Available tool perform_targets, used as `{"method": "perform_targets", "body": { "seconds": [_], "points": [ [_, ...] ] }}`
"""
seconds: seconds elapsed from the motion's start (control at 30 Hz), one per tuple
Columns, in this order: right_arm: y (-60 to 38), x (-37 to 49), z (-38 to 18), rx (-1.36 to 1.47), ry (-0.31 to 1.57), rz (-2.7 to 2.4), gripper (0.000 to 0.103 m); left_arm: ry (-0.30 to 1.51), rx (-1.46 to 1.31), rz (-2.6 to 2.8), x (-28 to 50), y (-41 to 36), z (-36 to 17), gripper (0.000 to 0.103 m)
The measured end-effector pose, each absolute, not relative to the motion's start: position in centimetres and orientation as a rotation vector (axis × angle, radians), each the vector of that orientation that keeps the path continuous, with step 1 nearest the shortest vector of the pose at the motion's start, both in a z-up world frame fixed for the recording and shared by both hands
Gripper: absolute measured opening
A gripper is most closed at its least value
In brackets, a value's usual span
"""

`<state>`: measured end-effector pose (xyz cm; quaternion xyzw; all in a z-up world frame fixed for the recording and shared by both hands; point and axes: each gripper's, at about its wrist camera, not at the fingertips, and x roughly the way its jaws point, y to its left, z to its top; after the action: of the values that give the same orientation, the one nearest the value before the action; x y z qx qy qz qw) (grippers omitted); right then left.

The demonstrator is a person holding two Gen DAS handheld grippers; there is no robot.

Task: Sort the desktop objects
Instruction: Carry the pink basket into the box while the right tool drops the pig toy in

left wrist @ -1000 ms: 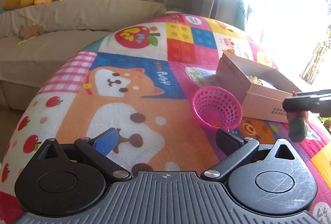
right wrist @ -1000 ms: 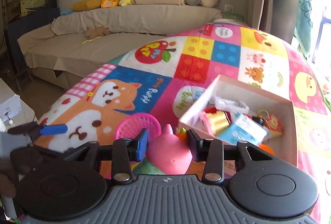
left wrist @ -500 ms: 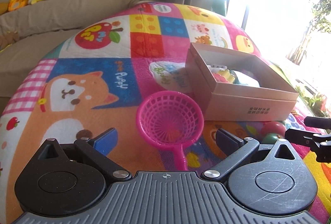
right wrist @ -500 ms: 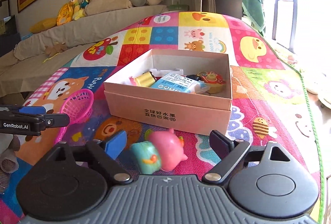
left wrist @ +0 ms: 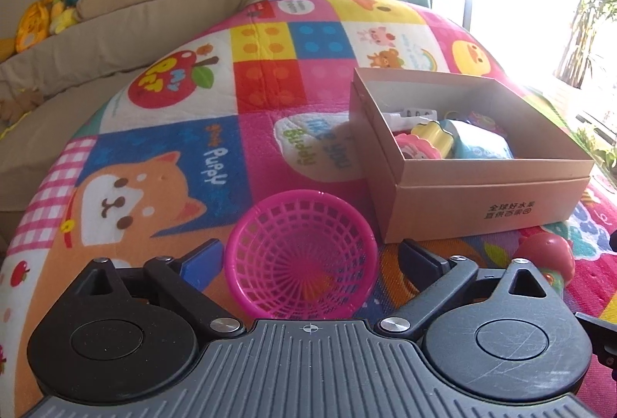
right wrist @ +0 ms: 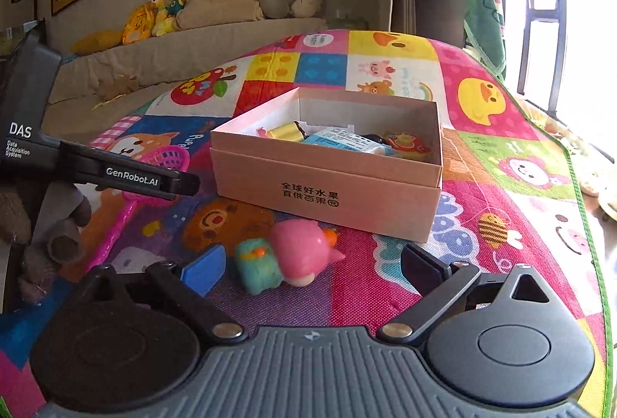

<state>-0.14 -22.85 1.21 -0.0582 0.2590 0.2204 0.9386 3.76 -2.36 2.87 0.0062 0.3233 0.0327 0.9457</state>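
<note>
Both hand-held grippers hover low over the patchwork cartoon play mat [left wrist: 270,163]. Left gripper [left wrist: 310,256]: its jaws have just been closing around the round pink plastic mesh basket [left wrist: 300,256], which lies tilted on the mat between the fingers; neither pad visibly touches its rim. Right gripper [right wrist: 310,265]: its jaws have just been opening and stand wide, with the glossy pink pig-like toy [right wrist: 304,250] and the teal block-shaped toy [right wrist: 256,267] lying loose between them. Just beyond sits the open tan cardboard box [right wrist: 327,186], holding small toys.
</note>
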Motion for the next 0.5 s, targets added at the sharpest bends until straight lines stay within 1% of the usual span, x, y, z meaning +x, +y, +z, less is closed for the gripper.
{"method": "perform_targets", "body": {
  "seconds": [0.03, 0.43, 0.5],
  "points": [
    [-22.6, -0.3, 1.2, -0.135, 0.523, 0.458, 0.098, 0.665, 0.02, 0.063, 3.7, -2.3, 2.8, 0.088],
    [-19.8, 1.8, 1.0, -0.264, 0.578, 0.521, 0.098, 0.669, 0.035, -0.027, -1.5, -1.6, 4.0, 0.087],
    [-19.6, 2.8, 0.9, -0.244, 0.615, 0.512, 0.096, 0.67, 0.028, -0.033, -2.2, -1.5, 4.3, 0.087]
  ]
}}
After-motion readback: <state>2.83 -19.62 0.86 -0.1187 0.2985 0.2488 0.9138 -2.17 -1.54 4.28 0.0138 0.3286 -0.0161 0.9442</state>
